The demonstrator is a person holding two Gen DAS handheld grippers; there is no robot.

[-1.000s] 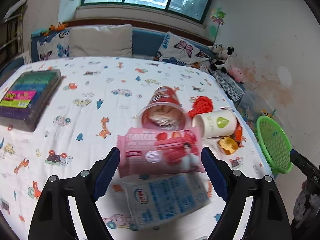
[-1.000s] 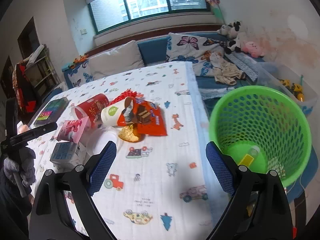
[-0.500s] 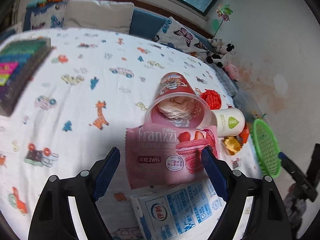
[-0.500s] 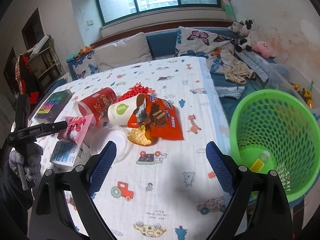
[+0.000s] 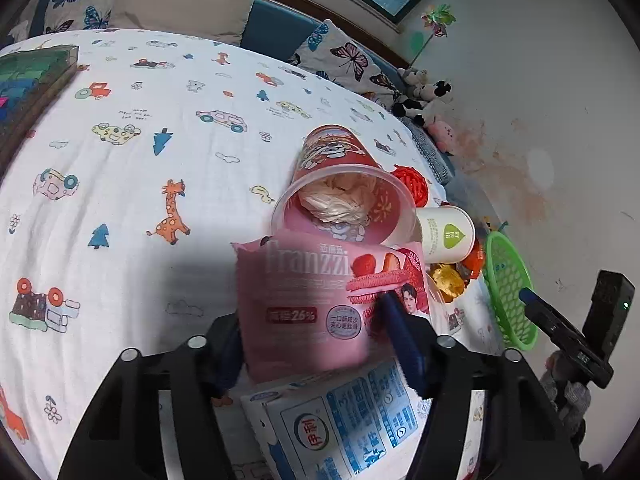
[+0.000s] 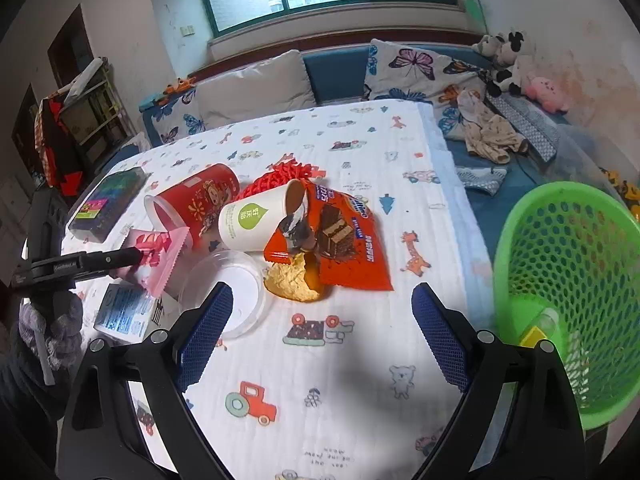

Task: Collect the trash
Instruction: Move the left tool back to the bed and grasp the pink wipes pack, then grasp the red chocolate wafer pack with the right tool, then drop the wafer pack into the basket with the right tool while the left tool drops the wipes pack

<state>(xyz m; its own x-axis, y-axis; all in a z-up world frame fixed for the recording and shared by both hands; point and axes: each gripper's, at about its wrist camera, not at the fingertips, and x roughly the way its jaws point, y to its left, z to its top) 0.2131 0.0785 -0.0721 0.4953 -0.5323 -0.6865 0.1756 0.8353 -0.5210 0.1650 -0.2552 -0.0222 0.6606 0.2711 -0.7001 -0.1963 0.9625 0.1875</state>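
Trash sits in a heap near the table's [image 6: 360, 420] right edge. Leftmost, the left gripper [image 5: 320, 344] has just been closing its jaws on the pink wrapper [image 5: 320, 300], which lies over a milk carton [image 5: 340, 432]; the pads seem to pinch it, though shadow blurs the contact. Beyond lie a red cup [image 6: 196, 204], white cup [image 6: 256, 220], clear lid [image 6: 236, 296] and orange bag [image 6: 344, 248]. The right gripper [image 6: 324, 340] hangs wide open, empty. A green basket [image 6: 568, 288] stands off the right edge.
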